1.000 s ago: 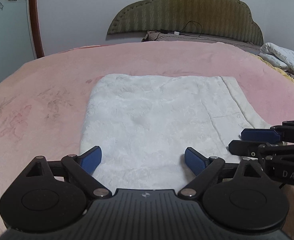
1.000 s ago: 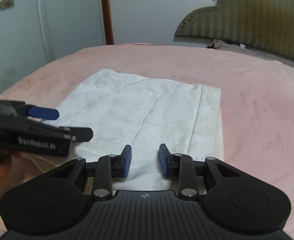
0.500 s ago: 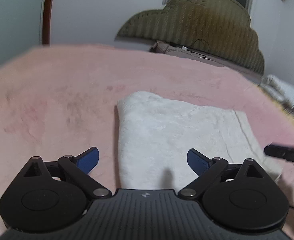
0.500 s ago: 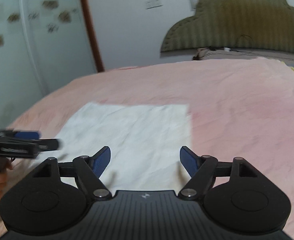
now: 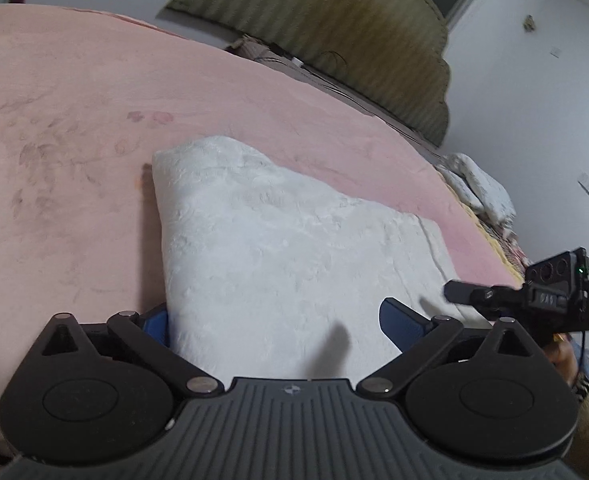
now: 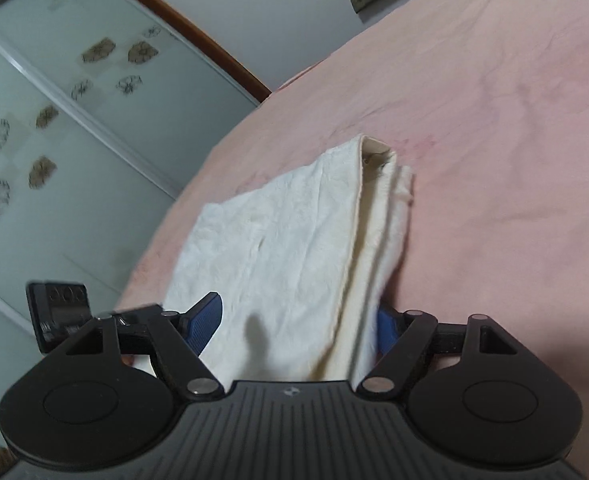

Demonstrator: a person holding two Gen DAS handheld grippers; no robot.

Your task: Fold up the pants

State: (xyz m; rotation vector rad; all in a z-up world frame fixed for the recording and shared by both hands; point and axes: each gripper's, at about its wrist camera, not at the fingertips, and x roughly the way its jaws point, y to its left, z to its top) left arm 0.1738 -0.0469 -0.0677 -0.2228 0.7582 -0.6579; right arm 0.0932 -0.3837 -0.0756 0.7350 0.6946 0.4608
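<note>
The folded white pants (image 5: 286,248) lie on the pink bed cover (image 5: 74,120). My left gripper (image 5: 278,322) is open and straddles the near left edge of the pants: its left blue pad sits under the edge, its right pad rests above the cloth. My right gripper (image 6: 298,322) is open and straddles the near right edge of the pants (image 6: 294,240), whose stacked layers show along that side. Each gripper shows at the edge of the other's view, the right one (image 5: 534,300) and the left one (image 6: 66,308).
An olive padded headboard (image 5: 334,28) stands at the far end of the bed. Folded patterned bedding (image 5: 478,188) lies at the bed's right side. A glass wardrobe door with flower prints (image 6: 54,128) stands to the left. The pink cover (image 6: 514,140) spreads around the pants.
Both grippers have dropped low and tilted, each sliding onto its own side edge of the pants. The right gripper's jaws have widened since a second ago.
</note>
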